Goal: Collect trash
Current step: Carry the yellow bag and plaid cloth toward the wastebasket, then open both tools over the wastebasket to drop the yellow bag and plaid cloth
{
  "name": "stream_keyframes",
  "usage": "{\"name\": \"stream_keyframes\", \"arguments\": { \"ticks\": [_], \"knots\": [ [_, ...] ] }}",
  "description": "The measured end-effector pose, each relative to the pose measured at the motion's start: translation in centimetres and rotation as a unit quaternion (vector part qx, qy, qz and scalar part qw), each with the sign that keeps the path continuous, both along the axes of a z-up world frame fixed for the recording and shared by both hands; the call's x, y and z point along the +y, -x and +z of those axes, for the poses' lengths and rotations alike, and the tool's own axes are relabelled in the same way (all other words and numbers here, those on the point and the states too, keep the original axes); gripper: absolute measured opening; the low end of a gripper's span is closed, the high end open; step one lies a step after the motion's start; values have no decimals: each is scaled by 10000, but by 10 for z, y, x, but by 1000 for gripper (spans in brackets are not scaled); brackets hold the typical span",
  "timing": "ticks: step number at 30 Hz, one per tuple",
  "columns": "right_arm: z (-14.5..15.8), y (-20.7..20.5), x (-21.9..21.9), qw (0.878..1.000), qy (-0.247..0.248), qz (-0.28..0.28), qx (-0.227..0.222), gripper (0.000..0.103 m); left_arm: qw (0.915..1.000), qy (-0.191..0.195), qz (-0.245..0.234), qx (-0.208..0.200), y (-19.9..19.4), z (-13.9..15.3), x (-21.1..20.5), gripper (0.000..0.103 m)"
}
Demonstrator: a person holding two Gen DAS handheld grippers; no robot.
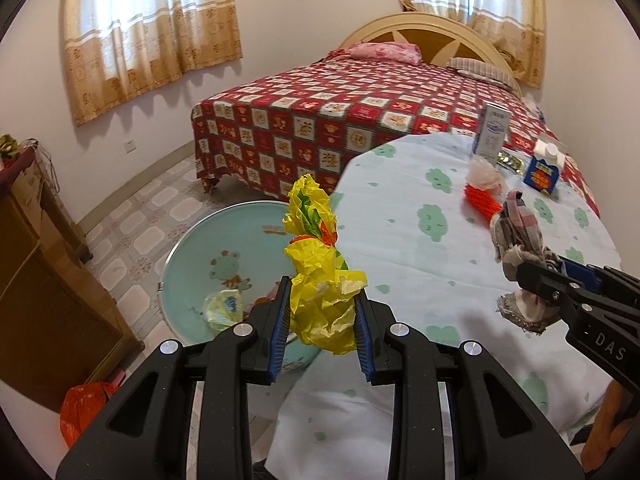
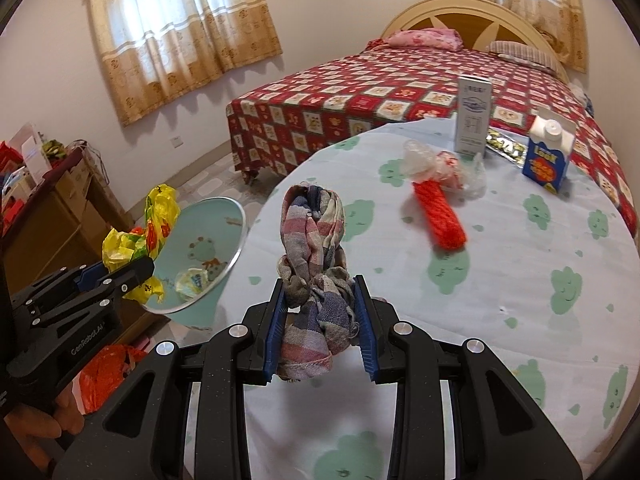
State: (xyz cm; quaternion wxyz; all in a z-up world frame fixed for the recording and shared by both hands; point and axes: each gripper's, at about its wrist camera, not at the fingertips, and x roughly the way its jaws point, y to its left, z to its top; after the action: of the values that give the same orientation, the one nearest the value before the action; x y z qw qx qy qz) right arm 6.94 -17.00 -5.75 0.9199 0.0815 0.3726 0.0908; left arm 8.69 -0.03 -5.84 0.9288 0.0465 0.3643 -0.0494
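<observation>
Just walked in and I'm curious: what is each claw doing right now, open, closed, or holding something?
Left claw: closed on a crumpled yellow wrapper.
Right claw: closed on a bunched checked cloth.

My left gripper (image 1: 322, 318) is matte black plastic, with angular linkage arms carrying triangular cut-outs and round silver pivot screws; its fingers (image 1: 280, 320) are lined with ribbed blue pads. My right gripper (image 2: 320, 320) is built the same way, black with blue pads and silver fasteners. White lettering runs along the side of each black body, only partly readable.
</observation>
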Motion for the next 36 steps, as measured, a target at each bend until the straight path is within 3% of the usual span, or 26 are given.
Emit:
{"name": "stream_keyframes", "arguments": {
  "ticks": [36],
  "knots": [
    [14,-37,119,9940,-84,1091,-70,33,9928,216,1181,-34,-20,3,111,29]
  ]
}}
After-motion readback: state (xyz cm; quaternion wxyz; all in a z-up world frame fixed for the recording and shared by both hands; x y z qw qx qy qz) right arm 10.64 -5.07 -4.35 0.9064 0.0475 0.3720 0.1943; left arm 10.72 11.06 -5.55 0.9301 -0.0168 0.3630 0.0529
